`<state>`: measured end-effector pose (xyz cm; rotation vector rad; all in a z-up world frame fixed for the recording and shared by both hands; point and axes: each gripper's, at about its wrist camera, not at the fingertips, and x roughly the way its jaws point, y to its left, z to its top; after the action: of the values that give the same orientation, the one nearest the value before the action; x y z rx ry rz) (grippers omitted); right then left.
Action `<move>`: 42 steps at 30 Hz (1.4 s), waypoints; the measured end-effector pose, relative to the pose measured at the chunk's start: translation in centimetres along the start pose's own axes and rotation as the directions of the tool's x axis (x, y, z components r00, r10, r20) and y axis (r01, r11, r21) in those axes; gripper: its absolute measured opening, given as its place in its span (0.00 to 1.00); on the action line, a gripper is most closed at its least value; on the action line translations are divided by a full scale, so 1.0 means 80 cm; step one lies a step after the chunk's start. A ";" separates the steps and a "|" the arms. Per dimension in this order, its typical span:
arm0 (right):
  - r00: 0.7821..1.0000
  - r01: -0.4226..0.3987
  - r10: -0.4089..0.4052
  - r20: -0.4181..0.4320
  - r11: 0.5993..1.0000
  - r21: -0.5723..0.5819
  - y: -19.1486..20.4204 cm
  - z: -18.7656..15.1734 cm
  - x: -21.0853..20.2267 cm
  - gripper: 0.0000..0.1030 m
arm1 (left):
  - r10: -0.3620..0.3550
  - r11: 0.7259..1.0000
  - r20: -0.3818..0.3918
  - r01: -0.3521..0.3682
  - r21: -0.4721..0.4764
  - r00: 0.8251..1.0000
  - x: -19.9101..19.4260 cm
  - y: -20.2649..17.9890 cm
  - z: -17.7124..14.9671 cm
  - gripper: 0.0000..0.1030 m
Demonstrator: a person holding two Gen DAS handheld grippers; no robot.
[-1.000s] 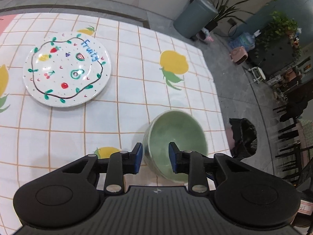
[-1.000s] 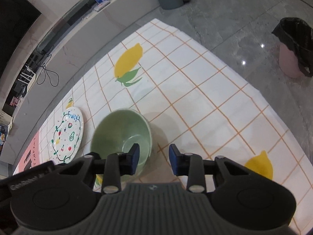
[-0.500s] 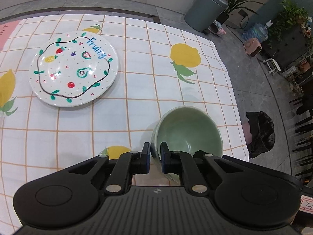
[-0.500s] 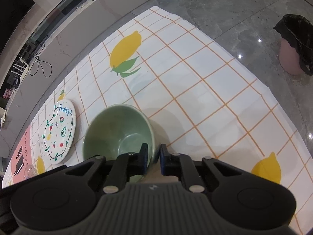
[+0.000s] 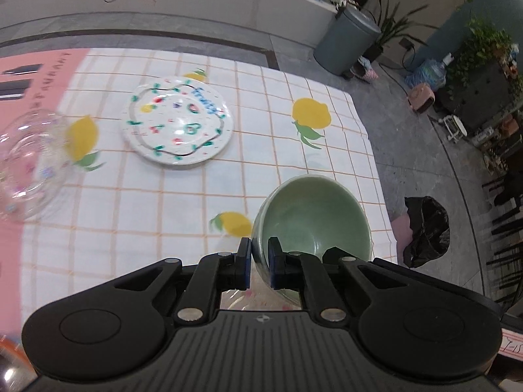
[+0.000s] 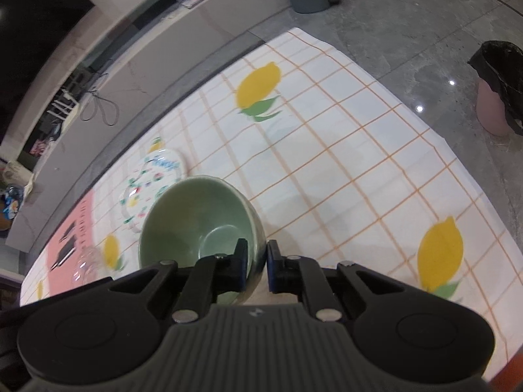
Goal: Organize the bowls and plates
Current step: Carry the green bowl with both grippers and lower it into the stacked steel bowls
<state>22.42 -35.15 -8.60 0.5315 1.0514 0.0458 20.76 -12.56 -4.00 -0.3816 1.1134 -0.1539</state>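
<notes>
In the left wrist view, the left tongs (image 5: pixel 260 263) sit at the lower middle of the frame, pinched nearly shut on the near-left rim of the green bowl (image 5: pixel 313 215): one blue pad presses the outer wall and the other the inner wall. The bowl tilts, its mouth facing up and toward the right of the frame, and it appears lifted clear of the table (image 5: pixel 183 215). In the right wrist view, the right tongs (image 6: pixel 256 266) at the lower middle are likewise closed to a narrow gap on the bowl's (image 6: pixel 199 222) near-right rim, one pad inside and one outside. So both tongs grip the same bowl, on opposite sides of its rim.

Just beyond the bowl, the table's white cloth shows an orange grid and printed lemons (image 5: pixel 310 114). Further out, left of centre in the upper half of the left view, the fruit-painted plate (image 5: pixel 178 124) lies flat on the cloth; in the right view the same plate (image 6: pixel 153 183) peeks out behind the bowl's upper left rim. At the left edge of the left view a clear glass bowl (image 5: pixel 31 166) is blurred.

Past the table's far edge, a grey bin (image 5: pixel 346 42) stands on the floor at the upper right, and a black-bagged pink bin (image 6: pixel 498 104) sits at the right edge of the right view.
</notes>
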 end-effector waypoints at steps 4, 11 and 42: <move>0.999 -0.041 0.041 0.026 0.999 -0.028 0.024 -0.030 -0.033 0.10 | -0.005 1.000 0.053 0.006 -0.019 0.999 -0.047 0.016 -0.017 0.10; 0.992 -0.114 0.118 0.045 0.989 -0.094 0.071 -0.084 -0.079 0.10 | -0.011 0.998 0.142 0.020 -0.065 0.990 -0.122 0.064 -0.050 0.11; 0.971 -0.186 0.129 -0.204 0.939 -0.291 0.191 -0.254 -0.053 0.11 | 0.004 0.942 0.092 0.028 -0.335 0.996 -0.188 0.264 -0.164 0.12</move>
<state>6.57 -14.99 -6.26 0.3294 1.1519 0.4019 0.94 8.69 -4.25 -0.6940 1.0467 0.0452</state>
